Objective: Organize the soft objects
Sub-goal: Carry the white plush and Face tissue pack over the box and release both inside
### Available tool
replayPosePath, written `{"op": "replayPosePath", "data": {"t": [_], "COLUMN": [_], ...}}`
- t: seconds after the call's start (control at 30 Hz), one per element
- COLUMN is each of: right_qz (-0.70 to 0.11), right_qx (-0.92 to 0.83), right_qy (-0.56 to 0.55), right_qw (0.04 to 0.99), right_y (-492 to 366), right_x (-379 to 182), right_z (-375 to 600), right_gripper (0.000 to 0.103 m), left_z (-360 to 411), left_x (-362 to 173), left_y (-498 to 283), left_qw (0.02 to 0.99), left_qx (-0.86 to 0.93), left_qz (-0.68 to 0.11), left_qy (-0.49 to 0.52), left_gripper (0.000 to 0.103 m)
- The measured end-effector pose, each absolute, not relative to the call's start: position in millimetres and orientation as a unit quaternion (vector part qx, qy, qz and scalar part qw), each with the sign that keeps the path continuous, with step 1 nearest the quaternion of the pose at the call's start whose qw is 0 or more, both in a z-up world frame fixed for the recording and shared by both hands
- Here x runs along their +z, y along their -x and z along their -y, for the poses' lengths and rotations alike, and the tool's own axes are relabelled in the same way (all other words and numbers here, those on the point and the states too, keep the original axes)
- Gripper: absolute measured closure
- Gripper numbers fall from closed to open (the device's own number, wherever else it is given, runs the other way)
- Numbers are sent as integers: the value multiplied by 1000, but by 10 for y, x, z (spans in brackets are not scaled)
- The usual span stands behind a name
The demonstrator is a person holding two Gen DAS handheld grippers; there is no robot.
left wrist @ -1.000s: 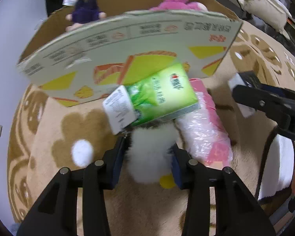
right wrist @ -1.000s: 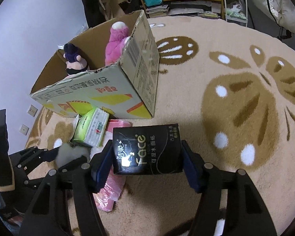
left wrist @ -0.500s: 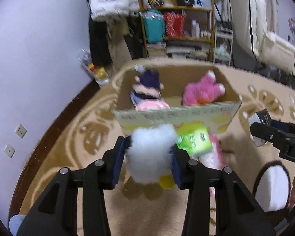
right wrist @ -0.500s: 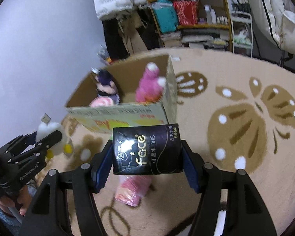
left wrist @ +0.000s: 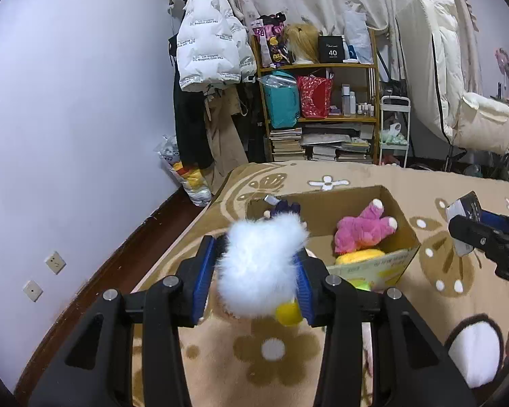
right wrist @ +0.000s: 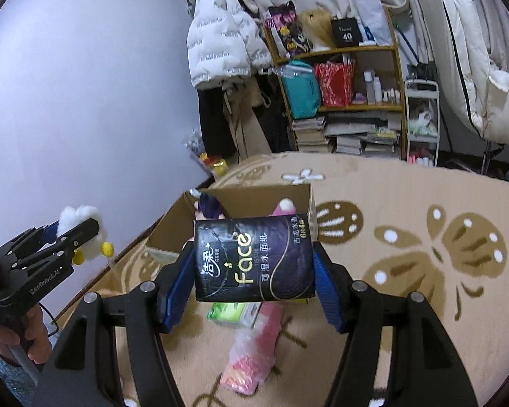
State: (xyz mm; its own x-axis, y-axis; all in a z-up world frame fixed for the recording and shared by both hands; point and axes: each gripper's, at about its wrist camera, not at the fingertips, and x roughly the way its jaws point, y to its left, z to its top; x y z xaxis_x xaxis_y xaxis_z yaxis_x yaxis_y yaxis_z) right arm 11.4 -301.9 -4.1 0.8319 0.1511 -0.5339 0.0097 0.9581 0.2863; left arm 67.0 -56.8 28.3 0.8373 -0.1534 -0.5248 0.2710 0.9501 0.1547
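The left gripper (left wrist: 254, 271) has its fingers (left wrist: 203, 271) squeezed onto a fluffy white plush (left wrist: 259, 264) with yellow feet. The right gripper (right wrist: 254, 268) clamps a dark tissue pack (right wrist: 252, 257) between wide-set fingers (right wrist: 327, 291). Both hang tilted downward before the cardboard box (left wrist: 400, 257), where a pink plush (left wrist: 363, 227) lies. A green pack (right wrist: 230, 310) and what may be a pink bag (right wrist: 254, 346) lie on the rug (right wrist: 407, 210).

A white puffer jacket (left wrist: 211, 51) hangs on the lilac wall (left wrist: 71, 101) at about eleven o'clock, over dark and tan coats. Just to its right, near twelve o'clock, a wooden shelf (left wrist: 317, 66) carries a blond wig (left wrist: 300, 42), a teal bag (left wrist: 281, 101), a red bag (left wrist: 314, 96) and small bottles, with stacked books (left wrist: 320, 144) below. A white folded mattress (left wrist: 458, 101) leans at two o'clock, and two wall sockets (left wrist: 55, 262) sit at eight o'clock.
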Motion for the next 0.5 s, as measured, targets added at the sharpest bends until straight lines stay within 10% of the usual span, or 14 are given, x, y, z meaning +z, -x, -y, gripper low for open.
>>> {"op": "replayPosePath", "data": {"t": [0.5], "right_qz": [-273], "right_qx": [34], "right_qy": [-109], "right_qw": [955], "right_y": [-630], "right_x": [-36], "right_z": [3079], "right_gripper": [35], "left_z": [797], "left_x": [276], "left_y": [-1229], "left_qw": [953], "left_qx": [-111], "left_qz": [-242], "left_qy": [-141], "left_gripper": [62]}}
